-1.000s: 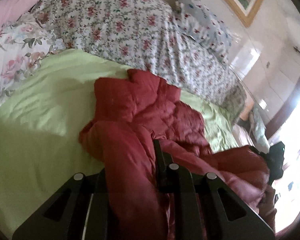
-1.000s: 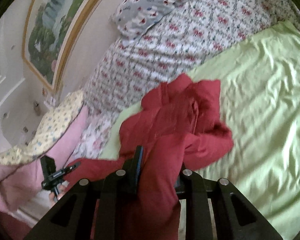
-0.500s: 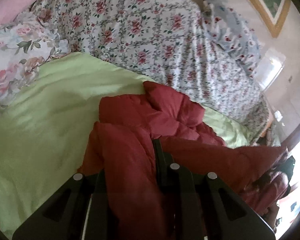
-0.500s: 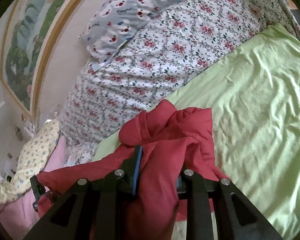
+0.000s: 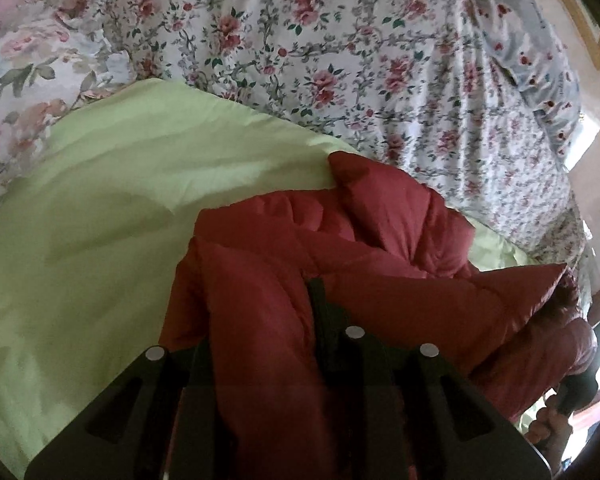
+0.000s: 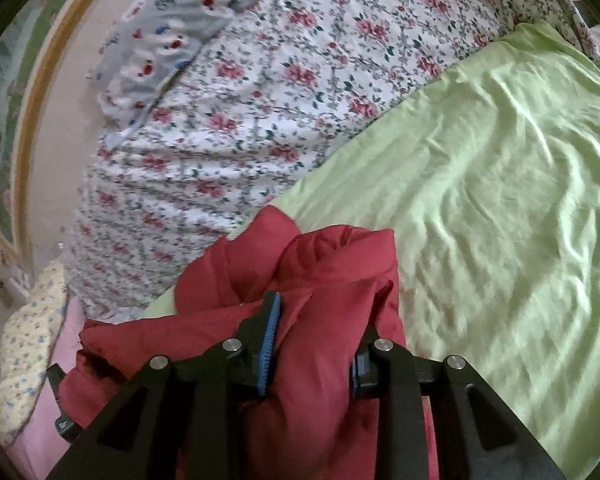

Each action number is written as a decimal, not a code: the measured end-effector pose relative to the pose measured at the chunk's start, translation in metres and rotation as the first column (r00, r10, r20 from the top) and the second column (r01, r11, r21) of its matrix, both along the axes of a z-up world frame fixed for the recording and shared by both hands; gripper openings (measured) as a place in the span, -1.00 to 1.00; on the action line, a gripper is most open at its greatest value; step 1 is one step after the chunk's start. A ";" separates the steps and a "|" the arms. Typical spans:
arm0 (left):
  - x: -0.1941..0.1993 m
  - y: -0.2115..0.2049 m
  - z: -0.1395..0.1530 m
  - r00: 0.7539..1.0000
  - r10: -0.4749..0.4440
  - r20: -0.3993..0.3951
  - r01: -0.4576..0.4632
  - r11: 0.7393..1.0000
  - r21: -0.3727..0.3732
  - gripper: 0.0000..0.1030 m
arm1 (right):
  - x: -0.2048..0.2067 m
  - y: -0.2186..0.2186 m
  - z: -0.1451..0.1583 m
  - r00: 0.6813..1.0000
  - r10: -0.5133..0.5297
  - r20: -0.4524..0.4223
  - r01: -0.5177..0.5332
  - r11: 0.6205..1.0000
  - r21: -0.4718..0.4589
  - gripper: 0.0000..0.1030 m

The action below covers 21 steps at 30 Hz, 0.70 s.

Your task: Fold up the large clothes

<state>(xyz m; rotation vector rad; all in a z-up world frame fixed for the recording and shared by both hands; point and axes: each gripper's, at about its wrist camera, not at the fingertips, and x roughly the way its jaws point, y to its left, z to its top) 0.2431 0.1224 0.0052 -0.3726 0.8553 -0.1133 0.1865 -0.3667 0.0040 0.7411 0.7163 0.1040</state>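
Red quilted fabric filled the lower middle of both views: a padded red jacket [image 5: 384,240] lay bunched on the light green sheet [image 5: 100,240] of the bed, near the sheet's far edge where the rose-print quilt [image 5: 340,60] was heaped. The left gripper [image 5: 260,312] had its jaws clamped on a thick fold of the jacket; only its right finger showed as a dark bar, the other being buried under the cloth. The right gripper [image 6: 316,340] likewise held a wad of the jacket [image 6: 312,280] between its jaws, the blue ribbed pad [image 6: 269,344] of one finger pressed into the fabric and the opposite pad mostly covered. How the jacket's sleeves and hem lay could not be made out, since the bundle hid them and the bottom of each view cut it off. In the left view a stretched span of jacket ran toward the right edge, where the person's hand [image 5: 548,428] was dim and partly out of frame. A grey patterned pillow [image 6: 172,32] sat on top of the quilt against the wall, blurred. Compared with a second earlier, both cameras had come closer to the bed and the quilt, the jacket had drawn taut between the grippers, and the framed picture [image 6: 4,120] had slid toward the edges.
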 end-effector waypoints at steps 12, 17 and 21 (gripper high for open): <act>0.054 0.005 -0.026 1.000 0.006 -0.011 -0.006 1.000 -0.031 -0.61 | 0.050 -0.002 -0.039 0.998 -0.060 -0.027 0.059 0.998 -0.017 -0.37; 0.067 0.005 -0.028 1.000 -0.001 -0.018 0.000 0.999 -0.035 -0.61 | 0.064 -0.004 -0.042 0.996 -0.083 -0.035 0.082 0.996 -0.024 -0.35; 0.072 0.009 -0.030 0.999 -0.001 -0.045 -0.002 0.998 -0.057 -0.60 | 0.075 -0.002 -0.041 0.995 -0.092 -0.044 0.089 0.995 -0.050 -0.33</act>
